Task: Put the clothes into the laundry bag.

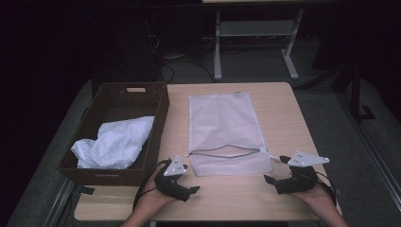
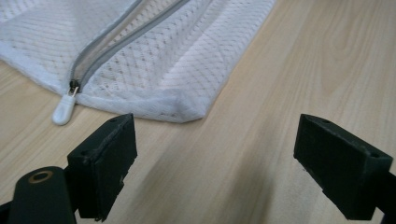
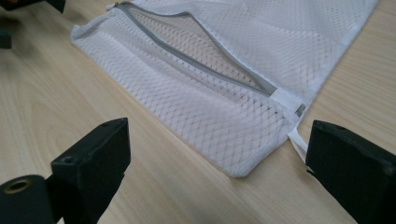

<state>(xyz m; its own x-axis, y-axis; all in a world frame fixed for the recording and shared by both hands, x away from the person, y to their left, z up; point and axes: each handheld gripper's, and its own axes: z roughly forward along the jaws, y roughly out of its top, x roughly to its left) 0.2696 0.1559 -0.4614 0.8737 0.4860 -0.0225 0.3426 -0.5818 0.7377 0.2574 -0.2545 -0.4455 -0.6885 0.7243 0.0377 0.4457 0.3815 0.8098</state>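
Landmark: the mesh bag (image 1: 228, 133), white, lying flat on the table (image 1: 283, 113); every place below is told from it.
Bag: lengthwise down the middle of the table, its zipped end toward the person.
Zipper (image 1: 226, 150): grey, running across the bag's near end; in the right gripper view (image 3: 205, 56) it stands partly apart, so the mouth gapes a little.
Pull tab (image 2: 64, 110): white, at the zipper's end on the bag's left near corner, lying on the table just off the bag's edge.
Loop (image 3: 297, 140): a white strip at the bag's right near corner, resting on the table.
Left gripper (image 1: 184, 182): just off the bag's left near corner, held in the person's left hand (image 1: 153, 198), close to the table.
Left fingers (image 2: 105, 163): spread wide apart with nothing between them but bare table; the bag's corner lies just ahead of them, not touched.
Right gripper (image 1: 278, 169): just off the bag's right near corner, held in the right hand (image 1: 321, 198).
Right fingers (image 3: 93, 163): spread wide and empty; the bag's corner lies between and beyond them; whether one touches the loop I cannot tell.
Basket (image 1: 92, 172): dark woven, left of the bag, along the table's left edge.
Cloth (image 1: 116, 144): white, crumpled, inside the basket.
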